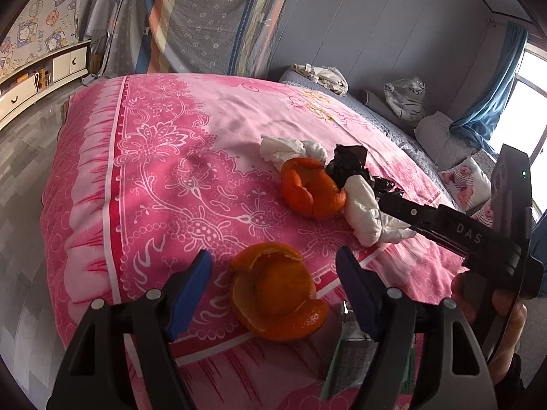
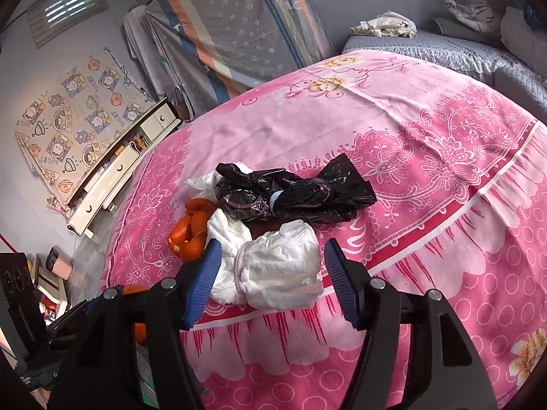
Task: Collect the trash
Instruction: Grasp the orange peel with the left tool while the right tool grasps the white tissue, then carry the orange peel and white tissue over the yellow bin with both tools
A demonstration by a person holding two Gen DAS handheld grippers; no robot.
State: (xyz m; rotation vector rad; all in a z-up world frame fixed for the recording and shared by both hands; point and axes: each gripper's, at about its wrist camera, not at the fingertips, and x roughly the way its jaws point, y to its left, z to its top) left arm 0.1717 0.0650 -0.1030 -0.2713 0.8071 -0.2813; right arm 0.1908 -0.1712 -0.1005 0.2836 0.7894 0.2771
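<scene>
Trash lies on a pink floral bedspread (image 1: 164,157). In the left wrist view my left gripper (image 1: 273,280) is open, its blue pads on either side of a near orange peel (image 1: 277,300). Beyond lie a second orange peel (image 1: 311,188), a crumpled white tissue (image 1: 290,148), a black plastic bag (image 1: 352,164) and a white wad (image 1: 365,215). My right gripper (image 2: 270,270) is open around that white wad (image 2: 277,270), with the black bag (image 2: 290,191) and an orange peel (image 2: 191,229) behind it. The right gripper also shows in the left wrist view (image 1: 386,201), reaching the wad from the right.
A grey quilted cover (image 1: 376,116) with pillows and a bagged toy (image 1: 407,95) lies at the far right. A white drawer unit (image 2: 112,177) stands by the left wall. A patterned sheet (image 1: 212,17) hangs behind the bed. A green-edged container (image 1: 345,352) sits just below the bed edge.
</scene>
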